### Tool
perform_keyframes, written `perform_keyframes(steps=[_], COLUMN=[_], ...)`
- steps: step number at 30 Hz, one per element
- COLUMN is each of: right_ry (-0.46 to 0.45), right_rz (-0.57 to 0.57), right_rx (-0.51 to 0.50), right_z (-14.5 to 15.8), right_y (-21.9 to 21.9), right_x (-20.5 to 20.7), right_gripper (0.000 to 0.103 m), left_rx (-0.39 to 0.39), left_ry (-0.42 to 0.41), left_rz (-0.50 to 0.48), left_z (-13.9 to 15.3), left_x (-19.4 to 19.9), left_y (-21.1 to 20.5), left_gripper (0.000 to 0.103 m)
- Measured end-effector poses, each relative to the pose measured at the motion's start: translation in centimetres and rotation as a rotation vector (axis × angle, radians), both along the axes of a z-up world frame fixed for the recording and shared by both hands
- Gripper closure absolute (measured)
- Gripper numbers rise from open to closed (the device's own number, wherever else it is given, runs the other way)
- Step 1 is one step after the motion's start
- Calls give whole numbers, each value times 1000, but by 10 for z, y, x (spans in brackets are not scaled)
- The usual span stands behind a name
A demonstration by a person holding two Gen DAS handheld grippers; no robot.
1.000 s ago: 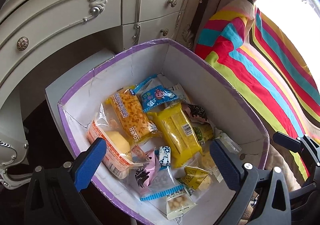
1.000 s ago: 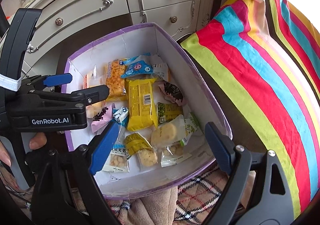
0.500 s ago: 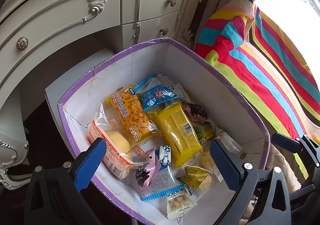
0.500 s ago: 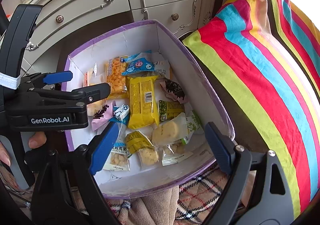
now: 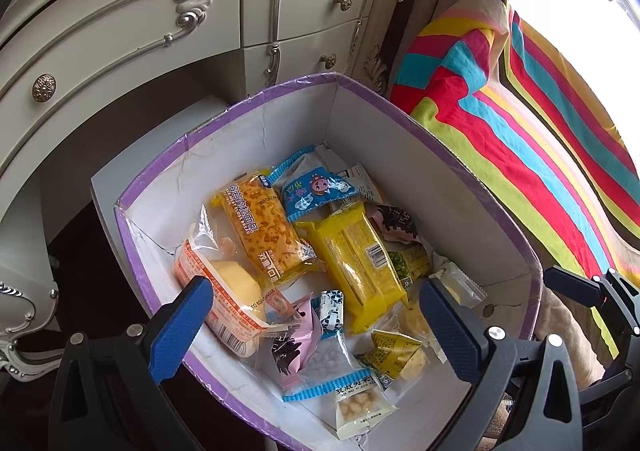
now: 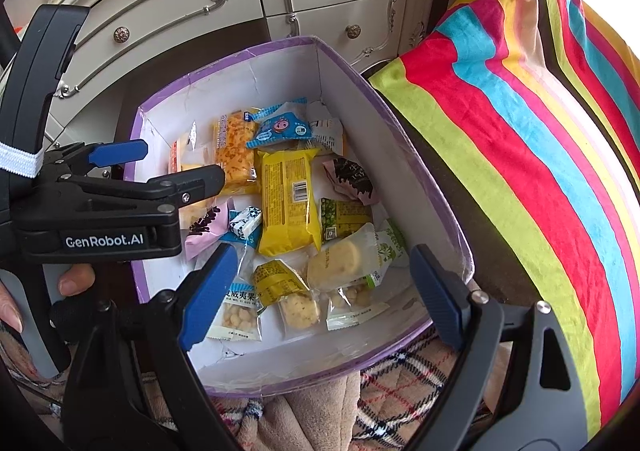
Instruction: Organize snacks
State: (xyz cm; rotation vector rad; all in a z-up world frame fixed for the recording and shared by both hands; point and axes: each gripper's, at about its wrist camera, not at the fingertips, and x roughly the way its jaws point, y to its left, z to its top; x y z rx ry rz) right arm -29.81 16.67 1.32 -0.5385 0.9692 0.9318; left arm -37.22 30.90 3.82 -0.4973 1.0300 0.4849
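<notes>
Both grippers were held above a purple-rimmed cardboard box (image 5: 400, 119) with white inner walls. The left gripper (image 5: 316, 325) had its blue-padded fingers spread wide and gripped nothing; it hung over the box's near-left corner. The right gripper (image 6: 320, 293) likewise stood spread wide and empty, over the near edge of the box. In the right wrist view the left gripper appeared side-on at the left of the frame, reaching over the box's left wall, with part of the person's hand (image 6: 76, 281) visible beneath it.

All the snacks lay inside the box, loosely piled on its floor. A large yellow packet (image 5: 356, 263) sat near the middle. To its left lay an orange bread pack (image 5: 260, 227), and beside that, against the left wall, a clear red-printed bag holding a pale bun (image 5: 224, 291). A blue cartoon-printed packet (image 5: 314, 191) rested at the far end, overlapping the tops of the yellow and orange packs. A pink and black wrapper (image 5: 394, 223) lay right of the yellow packet, with a green packet (image 5: 408, 261) just below it. Nearer the front were a second pink wrapper (image 5: 294, 351), a small blue-and-white sweet (image 5: 332, 307), a small yellow biscuit packet (image 5: 394, 347) and a clear pack of small round biscuits (image 5: 358, 407).

The box stood in front of a cream dresser (image 5: 120, 31), with a striped blanket (image 5: 540, 139) along its right side.
</notes>
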Motion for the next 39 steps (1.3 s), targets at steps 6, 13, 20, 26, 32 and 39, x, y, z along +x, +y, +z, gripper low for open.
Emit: perform_keyframes(steps=[6,13,20,26,32,39], right_ry=[0,0,0,1,3,7], right_rz=[-1,-5,-7,-10,4,18], right_rx=[0,-1,0,-1,-6,-13], right_z=[0,0,0,0,-3,-3], right_y=[1,2,3,5,0,-1], right_x=[0,0,0,-1,-2,-1], right_gripper=[14,14,14,14,14,14], left_rx=[0,-1,-1,0,-1,-1], left_ry=[0,0,1,1,4,4], left_rz=[-2,-2,-2,-5,-3,-5], left_z=[0,0,0,-1,-2,-2], left_x=[0,0,0,1,0,0], left_y=[0,0,0,1,1,1], left_gripper=[0,0,0,0,0,0])
